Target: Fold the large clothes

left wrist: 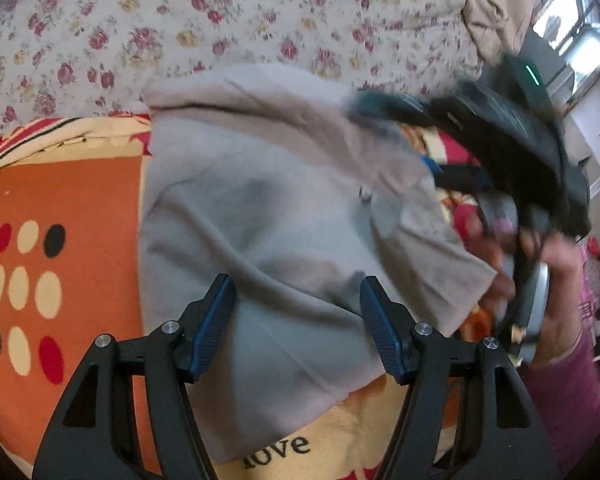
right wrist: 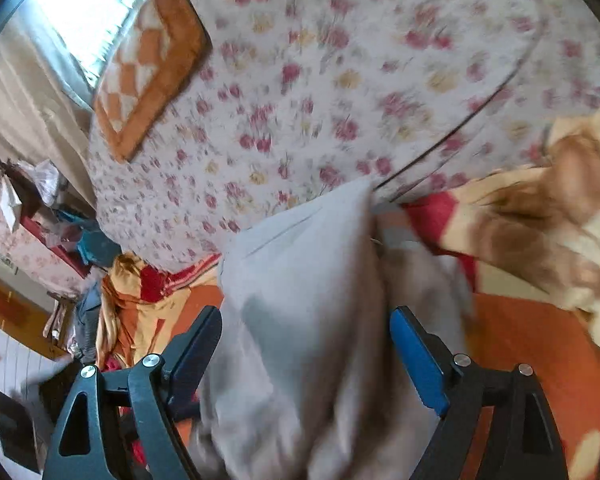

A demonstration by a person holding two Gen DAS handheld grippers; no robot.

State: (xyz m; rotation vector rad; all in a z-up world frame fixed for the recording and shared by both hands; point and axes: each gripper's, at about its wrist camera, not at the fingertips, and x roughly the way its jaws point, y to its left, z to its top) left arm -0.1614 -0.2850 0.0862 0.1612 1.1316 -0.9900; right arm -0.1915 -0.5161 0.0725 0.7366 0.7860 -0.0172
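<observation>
Grey garment (left wrist: 260,216), partly folded on the patterned bedspread (left wrist: 60,208): soft, limp, light, likely to sag, best pinched at hem or corner; left gripper (left wrist: 298,320) spread wide above it, right gripper (right wrist: 306,356) wide, cloth between its jaws.

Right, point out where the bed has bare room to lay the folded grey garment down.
Free: the orange blanket left of the grey garment, by the dot pattern, and the floral quilt beyond it. Crowded: the right side, where the right tongs and the hand work, with bunched blanket beyond.
</observation>
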